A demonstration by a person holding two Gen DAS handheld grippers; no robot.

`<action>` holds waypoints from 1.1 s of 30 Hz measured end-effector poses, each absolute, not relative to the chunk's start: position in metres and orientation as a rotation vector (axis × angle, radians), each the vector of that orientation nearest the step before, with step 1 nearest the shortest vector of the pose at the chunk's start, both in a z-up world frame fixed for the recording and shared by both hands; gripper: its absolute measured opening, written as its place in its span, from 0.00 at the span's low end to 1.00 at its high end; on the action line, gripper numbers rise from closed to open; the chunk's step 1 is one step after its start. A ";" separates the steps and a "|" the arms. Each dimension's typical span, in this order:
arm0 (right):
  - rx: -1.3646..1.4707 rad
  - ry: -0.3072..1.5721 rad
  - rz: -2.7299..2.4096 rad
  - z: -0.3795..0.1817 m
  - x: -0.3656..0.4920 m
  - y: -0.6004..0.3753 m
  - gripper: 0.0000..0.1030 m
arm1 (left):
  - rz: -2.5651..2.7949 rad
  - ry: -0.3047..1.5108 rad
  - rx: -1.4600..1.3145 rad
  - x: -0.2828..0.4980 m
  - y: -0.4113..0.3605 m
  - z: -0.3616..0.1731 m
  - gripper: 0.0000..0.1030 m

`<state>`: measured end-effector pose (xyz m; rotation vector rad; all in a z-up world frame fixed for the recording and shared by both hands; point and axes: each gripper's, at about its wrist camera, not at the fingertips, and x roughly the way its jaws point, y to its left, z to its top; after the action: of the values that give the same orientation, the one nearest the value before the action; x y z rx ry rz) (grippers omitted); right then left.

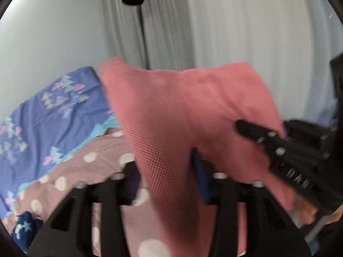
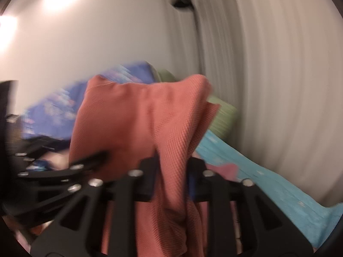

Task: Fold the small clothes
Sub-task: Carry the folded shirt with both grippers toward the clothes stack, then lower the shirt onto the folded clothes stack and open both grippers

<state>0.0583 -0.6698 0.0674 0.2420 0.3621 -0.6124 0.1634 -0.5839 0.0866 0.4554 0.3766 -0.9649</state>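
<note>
Two grippers share one load over the bed [image 1: 64, 107], which carries a blue tree-print sheet and, nearer, a dusty-pink spotted sheet [image 1: 103, 150].

Pink garment [image 1: 171, 111]: a small waffle-knit piece, held up in the air in front of the pale curtain [image 1: 257, 42], clear of the bedding as far as the blur allows. It hangs in soft folds, so I judge it light, limp and not slippery; it will sag wherever it is unsupported.

Left gripper [image 1: 169, 167]: cloth runs down between its jaws, which stand partly apart; whether the pads press the fabric, I cannot tell (motion blur).

Right gripper [image 2: 171, 171]: same picture, a bunched fold passes between the jaws, pinch not readable. It also shows at the right edge of the left wrist view.

Handling note: best hold is at two corners of one hem, spread well apart, so the piece hangs flat before being laid on the bed.
</note>
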 end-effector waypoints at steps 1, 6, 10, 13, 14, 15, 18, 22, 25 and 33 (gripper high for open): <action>0.238 0.426 -0.728 0.050 0.066 -0.687 0.65 | -0.886 0.396 0.495 0.170 -0.595 0.070 0.64; 0.363 0.686 -0.759 -0.063 0.076 -0.733 0.65 | -0.929 0.646 0.594 0.195 -0.607 -0.040 0.65; 0.343 0.635 -0.827 -0.090 0.072 -0.726 0.65 | -0.917 0.556 0.588 0.180 -0.601 -0.074 0.66; 0.330 0.663 -0.845 -0.091 0.083 -0.730 0.65 | -0.915 0.591 0.541 0.188 -0.603 -0.078 0.65; 0.321 0.669 -0.850 -0.092 0.084 -0.728 0.65 | -0.926 0.615 0.524 0.194 -0.601 -0.077 0.65; 0.309 0.673 -0.859 -0.091 0.089 -0.727 0.65 | -0.944 0.653 0.488 0.200 -0.598 -0.078 0.66; 0.245 0.693 -0.905 -0.092 0.095 -0.720 0.65 | -0.950 0.677 0.442 0.195 -0.593 -0.080 0.66; 0.079 0.705 -1.013 -0.081 0.097 -0.695 0.67 | -0.864 0.567 0.519 0.167 -0.594 -0.076 0.67; -0.033 0.683 -1.034 -0.062 0.082 -0.661 0.68 | -0.863 0.522 0.530 0.154 -0.581 -0.059 0.68; 0.134 0.469 -0.823 -0.016 -0.039 -0.577 0.81 | -1.028 0.420 0.419 0.092 -0.485 -0.001 0.93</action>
<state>-0.0389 -0.5769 -0.0156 0.1345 0.4688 -0.8231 0.0922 -0.4854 -0.0012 0.4191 0.4200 -1.0280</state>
